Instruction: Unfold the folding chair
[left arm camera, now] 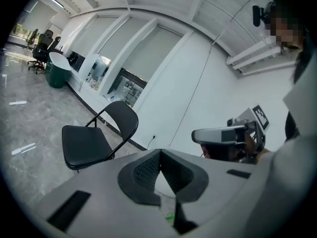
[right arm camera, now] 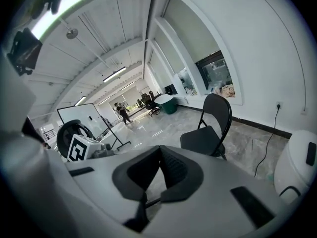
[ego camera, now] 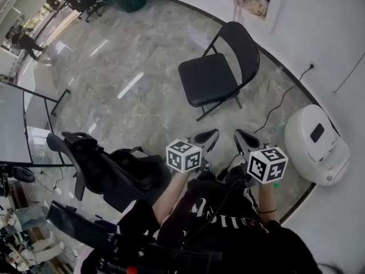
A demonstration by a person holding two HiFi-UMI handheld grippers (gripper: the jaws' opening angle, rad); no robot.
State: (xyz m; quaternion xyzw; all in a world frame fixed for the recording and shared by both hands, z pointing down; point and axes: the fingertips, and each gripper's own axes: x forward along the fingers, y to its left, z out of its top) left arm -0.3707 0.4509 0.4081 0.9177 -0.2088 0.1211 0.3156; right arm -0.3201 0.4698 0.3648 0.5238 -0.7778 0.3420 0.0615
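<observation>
Nearest the lens, the person's dark printed top point(ego camera: 222, 216) fills the lower edge of the head view; just beyond it, two bare forearms hold the tools side by side, near one another but apart. Left gripper point(ego camera: 209, 136): fingers point(left arm camera: 143, 170) pressed together, nothing between them. Right gripper point(ego camera: 242, 136): fingers point(right arm camera: 173, 167) likewise pressed together and empty. Both point slightly downward toward the folding chair point(ego camera: 214, 79); neither touches it. The folding chair stands on the grey marble floor point(ego camera: 131, 67) ahead of the grippers, well apart from them; seat down and level, backrest upright, legs spread, backrest toward the white wall. A black office chair point(ego camera: 108, 170) stands at the person's left; a white rounded appliance point(ego camera: 316, 144) sits at the right by the wall; a dark cable point(ego camera: 285, 96) trails across the floor between it and the folding chair.
</observation>
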